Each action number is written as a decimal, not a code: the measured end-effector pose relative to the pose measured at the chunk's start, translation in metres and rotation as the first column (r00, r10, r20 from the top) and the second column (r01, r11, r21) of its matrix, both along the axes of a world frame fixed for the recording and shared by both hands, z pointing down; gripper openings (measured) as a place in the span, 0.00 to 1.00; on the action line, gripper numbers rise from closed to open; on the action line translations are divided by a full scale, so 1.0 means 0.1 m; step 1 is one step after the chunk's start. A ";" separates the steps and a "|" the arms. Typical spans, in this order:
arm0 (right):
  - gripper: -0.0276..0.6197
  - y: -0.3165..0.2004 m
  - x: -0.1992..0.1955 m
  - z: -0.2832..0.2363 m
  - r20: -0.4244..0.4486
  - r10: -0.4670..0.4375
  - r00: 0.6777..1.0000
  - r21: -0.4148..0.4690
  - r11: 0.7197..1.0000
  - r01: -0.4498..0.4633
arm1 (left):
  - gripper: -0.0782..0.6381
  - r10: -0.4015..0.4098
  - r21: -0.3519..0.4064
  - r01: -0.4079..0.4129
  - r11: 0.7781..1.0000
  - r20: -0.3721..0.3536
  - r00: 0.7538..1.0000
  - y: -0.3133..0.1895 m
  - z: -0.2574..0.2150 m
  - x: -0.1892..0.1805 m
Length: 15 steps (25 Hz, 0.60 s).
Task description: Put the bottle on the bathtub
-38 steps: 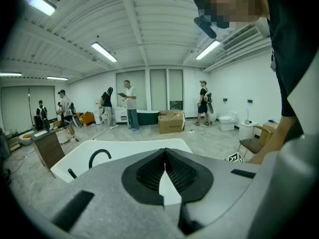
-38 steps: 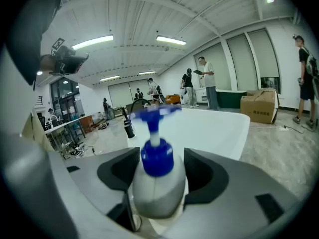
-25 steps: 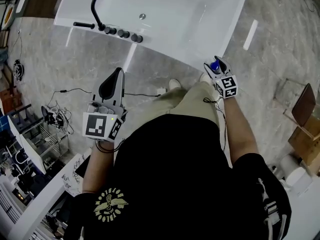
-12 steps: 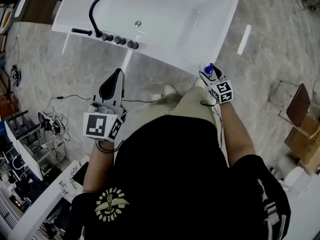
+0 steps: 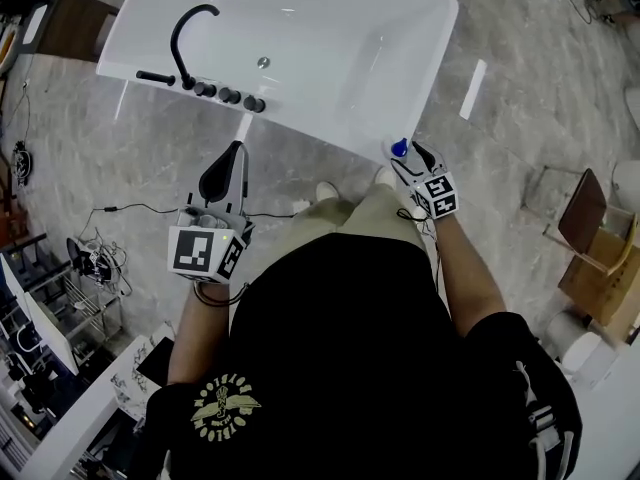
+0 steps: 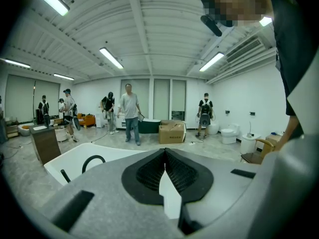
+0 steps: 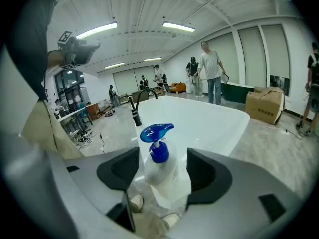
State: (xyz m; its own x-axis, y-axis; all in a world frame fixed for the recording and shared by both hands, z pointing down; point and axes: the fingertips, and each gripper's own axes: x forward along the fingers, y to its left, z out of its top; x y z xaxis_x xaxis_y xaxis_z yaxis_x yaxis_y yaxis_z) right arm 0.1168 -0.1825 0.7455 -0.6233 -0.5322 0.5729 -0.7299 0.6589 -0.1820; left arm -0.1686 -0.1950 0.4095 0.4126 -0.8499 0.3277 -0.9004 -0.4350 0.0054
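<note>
Grey marbled floor (image 5: 520, 88): carries white bathtub (image 5: 310, 123).
Black faucet (image 5: 176, 40): on tub's near rim, left end; row of knobs (image 5: 230, 95) beside it.
Left tongs (image 5: 232, 158): clenched, jaws pressed together with nothing held; over floor, near tub's near rim.
Right tongs (image 5: 405, 151): grasping bottle (image 7: 162, 171) by body.
Bottle: upright, translucent white, held over floor just beside tub's near-right corner.
Blue pump head (image 7: 155, 132): stands above jaws.
</note>
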 end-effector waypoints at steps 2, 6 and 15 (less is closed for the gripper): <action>0.45 0.00 0.07 -0.06 -0.005 -0.003 1.000 0.006 1.000 0.003 | 0.12 -0.004 0.006 0.005 1.000 -0.015 1.000 -0.02 0.00 0.03; 0.45 -0.03 0.19 -0.29 -0.001 -0.003 1.000 0.025 1.000 0.003 | 0.12 -0.016 0.026 0.018 0.999 -0.051 0.999 -0.11 -0.03 0.09; 0.45 -0.24 0.09 -1.53 0.151 -0.006 0.989 0.173 0.985 -0.020 | 0.12 -0.028 0.081 0.036 0.996 -0.104 0.994 -0.30 -0.23 0.24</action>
